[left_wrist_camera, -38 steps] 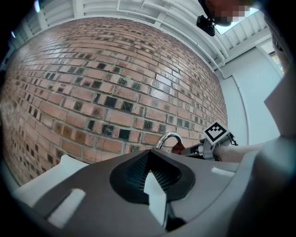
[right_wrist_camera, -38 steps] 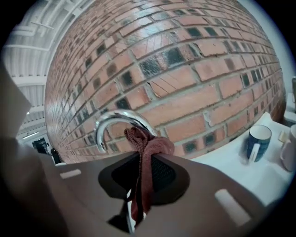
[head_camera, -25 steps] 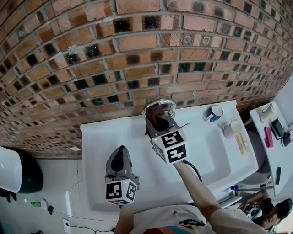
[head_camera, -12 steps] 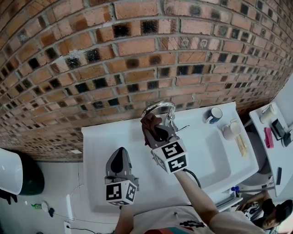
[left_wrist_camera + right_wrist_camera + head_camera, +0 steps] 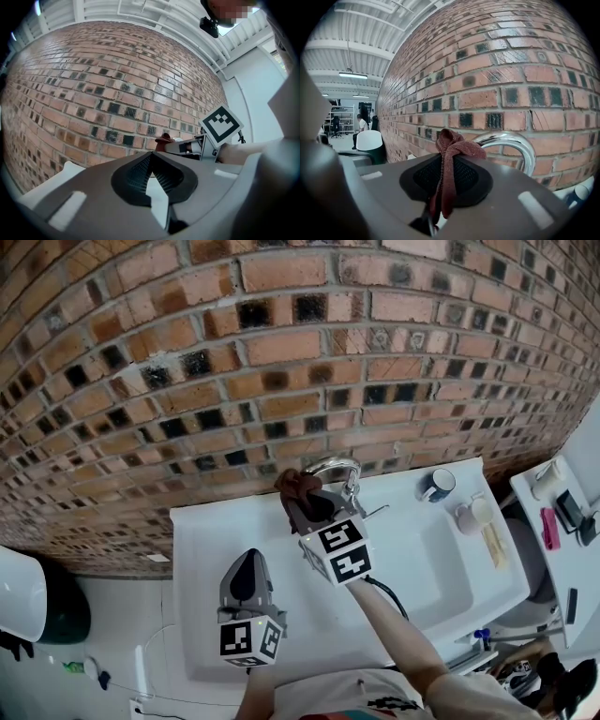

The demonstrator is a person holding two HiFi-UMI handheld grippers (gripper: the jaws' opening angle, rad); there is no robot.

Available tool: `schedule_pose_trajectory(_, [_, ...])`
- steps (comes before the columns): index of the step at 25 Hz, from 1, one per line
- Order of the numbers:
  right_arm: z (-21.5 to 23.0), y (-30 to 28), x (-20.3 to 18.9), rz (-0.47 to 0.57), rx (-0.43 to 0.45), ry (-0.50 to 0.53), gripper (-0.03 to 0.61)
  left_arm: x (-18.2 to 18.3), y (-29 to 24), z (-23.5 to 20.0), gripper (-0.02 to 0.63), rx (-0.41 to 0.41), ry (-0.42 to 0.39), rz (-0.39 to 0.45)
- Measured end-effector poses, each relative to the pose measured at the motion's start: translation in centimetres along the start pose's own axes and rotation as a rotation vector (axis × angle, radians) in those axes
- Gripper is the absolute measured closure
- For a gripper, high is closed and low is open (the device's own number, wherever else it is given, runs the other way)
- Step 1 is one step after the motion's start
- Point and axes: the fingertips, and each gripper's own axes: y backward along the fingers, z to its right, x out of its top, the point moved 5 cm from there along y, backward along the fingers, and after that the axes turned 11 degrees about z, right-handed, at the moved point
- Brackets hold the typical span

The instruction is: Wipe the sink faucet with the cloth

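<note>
A chrome arched faucet [image 5: 336, 468] [image 5: 512, 143] rises at the back of the white sink [image 5: 422, 563], against the brick wall. My right gripper [image 5: 305, 504] [image 5: 449, 154] is shut on a dark red cloth [image 5: 298, 487] [image 5: 452, 154] and holds it just left of the faucet's arch, beside the spout. The cloth bunches up out of the jaws. My left gripper [image 5: 246, 579] [image 5: 152, 176] hangs shut and empty over the sink's left part, nearer to me. In the left gripper view the right gripper's marker cube [image 5: 220, 124] and the cloth [image 5: 164, 138] show ahead.
A blue mug [image 5: 439, 482] and a pale cup [image 5: 472, 512] stand on the sink's right rim. A white shelf [image 5: 562, 512] with small items lies at the far right. A white and dark chair [image 5: 28, 592] stands at the left on the floor.
My right gripper has carried the cloth up and to the left, from in front of the faucet to the left side of its arch. The left gripper has barely moved.
</note>
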Motion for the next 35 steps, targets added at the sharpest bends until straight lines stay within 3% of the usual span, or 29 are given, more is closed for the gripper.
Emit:
schedule_pose_trajectory(6, [1.9,0.9,3.4,0.089,-0.047,0.006,0.532,-0.1,-0.2,-0.6,0.611,0.014,0.002,0.002])
schedule_pose_trajectory(13, [8.1,4.2,4.9,0.154,-0.236,-0.037,0.532,-0.5,-0.4,-0.4,0.611,0.005,0.006,-0.009])
schedule_pose_trajectory(21, [11.8,6.1,1.4,0.066,-0.384,-0.028,0.532,-0.8,-0.6,-0.3,0.611,0.004,0.011,-0.014])
schedule_pose_trajectory(24, [13.1,6.6,-1.0,-0.010,-0.442,-0.065,0.532,-0.8,-0.4,-0.6,0.611,0.012,0.007,-0.022])
schedule_pose_trajectory(31, [11.9,4.7,-9.0,-0.274,-0.391,-0.124,0.534,-1.4,-0.5,-0.2,0.611,0.003,0.017,-0.034])
schedule_pose_trajectory(35, [10.6,4.1,-11.1,-0.323,-0.344,-0.109,0.532,-1.4,-0.5,-0.1,0.611,-0.002,0.012,-0.032])
